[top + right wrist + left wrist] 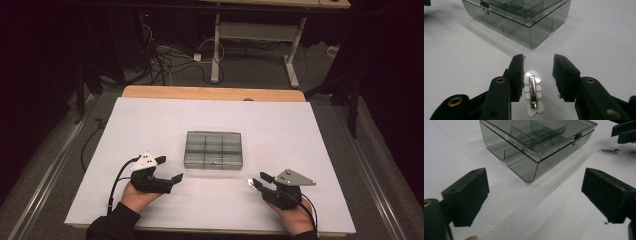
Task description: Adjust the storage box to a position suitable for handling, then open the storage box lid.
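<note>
A clear grey compartment box (213, 149) with its lid down and latched sits mid-table on the white sheet. A white hair clip with a metal clasp (533, 91) lies flat on the sheet in front of the box's right corner. My right gripper (538, 67) is open, one jaw on each side of the clip, neither touching it. In the high view that gripper (259, 180) sits at the lower right with the clip (251, 183) at its tips. My left gripper (169, 169) is wide open and empty, aimed at the box's near left corner (531, 173). The left gripper view also shows the clip (610, 151).
The white sheet (150, 125) covers the table, with a wooden edge (212, 93) showing at the back. Beyond it, desk legs (216, 50) and cables (160, 62) are on the floor. The sheet is bare left and right of the box.
</note>
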The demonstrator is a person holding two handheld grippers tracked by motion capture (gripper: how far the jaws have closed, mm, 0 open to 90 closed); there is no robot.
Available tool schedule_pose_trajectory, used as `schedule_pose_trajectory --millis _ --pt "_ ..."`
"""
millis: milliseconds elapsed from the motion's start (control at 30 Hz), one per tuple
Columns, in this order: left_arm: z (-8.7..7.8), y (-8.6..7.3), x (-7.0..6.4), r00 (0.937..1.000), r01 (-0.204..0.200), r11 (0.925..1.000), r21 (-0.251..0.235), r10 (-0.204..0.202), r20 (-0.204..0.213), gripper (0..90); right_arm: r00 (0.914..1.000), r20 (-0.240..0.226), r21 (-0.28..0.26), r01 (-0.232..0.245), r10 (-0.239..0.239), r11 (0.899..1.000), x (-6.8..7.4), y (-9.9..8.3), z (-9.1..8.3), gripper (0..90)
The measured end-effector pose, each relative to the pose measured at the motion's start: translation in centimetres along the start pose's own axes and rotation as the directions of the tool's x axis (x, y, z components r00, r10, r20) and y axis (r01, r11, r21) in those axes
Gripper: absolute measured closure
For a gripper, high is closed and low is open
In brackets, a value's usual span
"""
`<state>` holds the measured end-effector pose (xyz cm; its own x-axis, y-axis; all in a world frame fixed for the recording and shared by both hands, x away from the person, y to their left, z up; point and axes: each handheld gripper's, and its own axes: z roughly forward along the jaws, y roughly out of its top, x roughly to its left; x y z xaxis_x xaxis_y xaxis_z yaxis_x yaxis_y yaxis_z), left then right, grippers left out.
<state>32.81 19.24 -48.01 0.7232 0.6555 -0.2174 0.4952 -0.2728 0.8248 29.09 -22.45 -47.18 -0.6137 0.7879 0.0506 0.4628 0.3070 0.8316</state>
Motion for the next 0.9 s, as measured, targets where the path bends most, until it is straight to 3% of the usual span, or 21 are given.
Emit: schedule_pose_trajectory --millis 233,333,533,567,733,900 --pt "-0.20 0.08 -0.31 0.9999 0.011 0.9999 -0.004 -0.011 -0.010 17.7 0.9995 0.007 -0.033 -0.030 0.030 0.999 0.07 0.33 0.17 68.2" --pt "-0.27 0.15 -0.42 0.9991 0.023 0.9996 -0.013 -0.024 -0.036 26.7 0.9994 0.007 -0.028 -0.033 0.034 0.999 0.22 0.37 0.47 68.6" --pt "-0.43 0.18 -0.53 0.9997 0.024 0.9995 -0.022 -0.025 -0.010 48.9 0.9996 0.005 -0.022 -0.029 0.029 0.999 0.45 0.32 0.71 71.5" --pt "-0.43 0.18 -0.58 0.9998 0.018 0.9996 -0.022 -0.018 -0.003 48.9 0.9995 0.005 -0.022 -0.031 0.031 0.999 0.46 0.33 0.70 72.5" --pt "-0.32 0.09 -0.96 0.9999 -0.012 0.9997 -0.020 0.012 0.007 66.8 0.9997 0.007 -0.032 -0.024 0.024 0.999 0.54 0.47 0.61 76.8" --pt "0.02 -0.01 -0.79 0.9999 -0.002 0.9998 -0.022 0.002 0.012 80.6 0.9999 0.010 -0.037 -0.013 0.014 0.999 0.62 0.57 0.64 84.6"
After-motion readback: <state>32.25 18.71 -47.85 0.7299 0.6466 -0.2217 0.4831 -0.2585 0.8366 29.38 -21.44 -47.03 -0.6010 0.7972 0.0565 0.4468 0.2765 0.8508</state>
